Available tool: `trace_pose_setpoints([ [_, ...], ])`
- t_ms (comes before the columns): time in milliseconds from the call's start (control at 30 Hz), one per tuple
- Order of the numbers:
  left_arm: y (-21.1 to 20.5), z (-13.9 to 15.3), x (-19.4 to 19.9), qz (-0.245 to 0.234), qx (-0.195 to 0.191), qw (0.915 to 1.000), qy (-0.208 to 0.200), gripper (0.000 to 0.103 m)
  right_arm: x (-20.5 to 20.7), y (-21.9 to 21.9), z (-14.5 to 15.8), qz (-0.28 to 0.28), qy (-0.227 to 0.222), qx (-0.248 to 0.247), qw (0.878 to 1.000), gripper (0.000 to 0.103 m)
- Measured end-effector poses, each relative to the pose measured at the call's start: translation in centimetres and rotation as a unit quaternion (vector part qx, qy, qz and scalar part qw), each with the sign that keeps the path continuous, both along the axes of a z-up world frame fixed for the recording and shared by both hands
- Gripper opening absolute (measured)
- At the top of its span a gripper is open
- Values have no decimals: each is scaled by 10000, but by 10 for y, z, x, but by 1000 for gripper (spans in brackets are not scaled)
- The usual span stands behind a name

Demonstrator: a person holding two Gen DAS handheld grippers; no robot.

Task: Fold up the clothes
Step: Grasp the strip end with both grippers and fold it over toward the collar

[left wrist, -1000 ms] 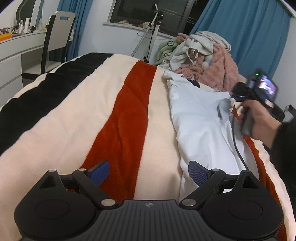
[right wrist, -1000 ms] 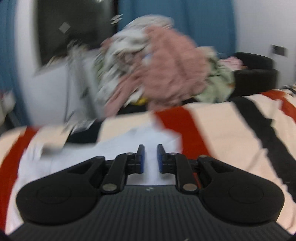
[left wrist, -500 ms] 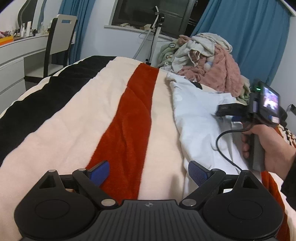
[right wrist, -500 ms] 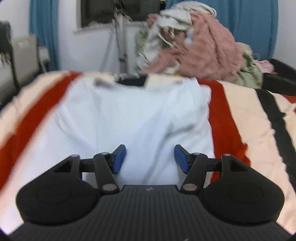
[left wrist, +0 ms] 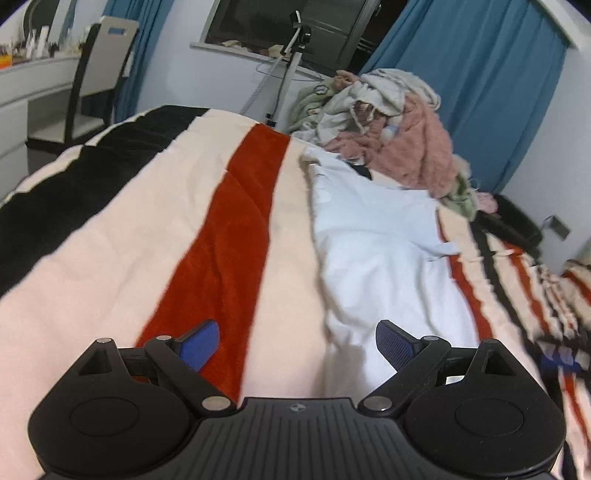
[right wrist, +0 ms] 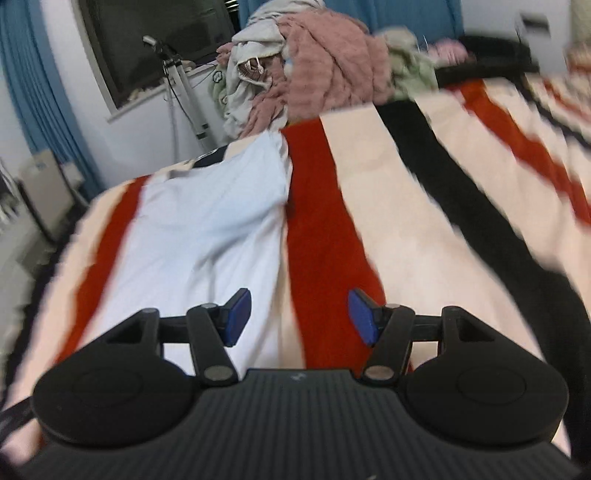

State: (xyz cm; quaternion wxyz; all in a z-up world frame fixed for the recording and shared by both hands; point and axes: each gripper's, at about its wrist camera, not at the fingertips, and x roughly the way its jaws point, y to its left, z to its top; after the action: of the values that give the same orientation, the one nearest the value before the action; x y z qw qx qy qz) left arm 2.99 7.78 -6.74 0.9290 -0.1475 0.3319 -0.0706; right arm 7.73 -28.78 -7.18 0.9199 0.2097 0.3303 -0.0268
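- The left gripper had its two blue pads wide apart with nothing between them; it hung over the striped blanket, one pad above the red band and the other above the near edge of the pale blue garment. Whether the pads grazed the fabric could not be told.
- The right gripper had just been opening, and its jaws stood well apart and empty. Its left pad hung over the near right edge of the pale blue garment, its right pad over the red stripe beside it. This view was smeared by motion blur.
- One garment lay spread on the bed: the pale blue one, flat and lengthwise on the blanket, with a dark collar at its far end. In the left wrist view a small flap stuck out from its right edge.
- One pile of unfolded clothes sat at the far end of the bed, just beyond the garment's collar: a fuzzy pink piece, a whitish piece and a greenish piece could be made out, but a full count could not be told.
- One blanket covered the bed, with cream, red and black bands.
- One tripod stand stood behind the bed by the dark window.
- One chair stood at a white desk on the left.
- Blue curtains hung on both sides of the window.
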Motion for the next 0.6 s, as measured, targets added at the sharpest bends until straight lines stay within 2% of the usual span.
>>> trace_pose_setpoints([
  [67,0,2,-4,-20,-59,9999,159,92,-43,-2,-4,30,152,467,9988,62],
  [167,7,4,-15,-80,-482,9985,261,92,-89,-4,-23,130,582,1170,9913,63],
  [233,8,4,-20,-67,-573,9971,493,92,-112,-3,-37,138,758,1743,9817,63],
  [300,8,0,-26,-228,-837,9928,831,91,-123,-1,-49,100,896,2257,9700,64],
  [367,6,-4,-36,-310,-965,9890,1074,91,-128,3,-57,-46,1080,2444,9636,65],
  [533,-3,-19,-61,-297,-795,9817,1706,85,-130,6,-73,-262,1433,2744,9505,67],
  [600,0,-22,-67,-230,-997,9779,1825,83,-131,6,-75,-273,1490,2821,9473,66],
])
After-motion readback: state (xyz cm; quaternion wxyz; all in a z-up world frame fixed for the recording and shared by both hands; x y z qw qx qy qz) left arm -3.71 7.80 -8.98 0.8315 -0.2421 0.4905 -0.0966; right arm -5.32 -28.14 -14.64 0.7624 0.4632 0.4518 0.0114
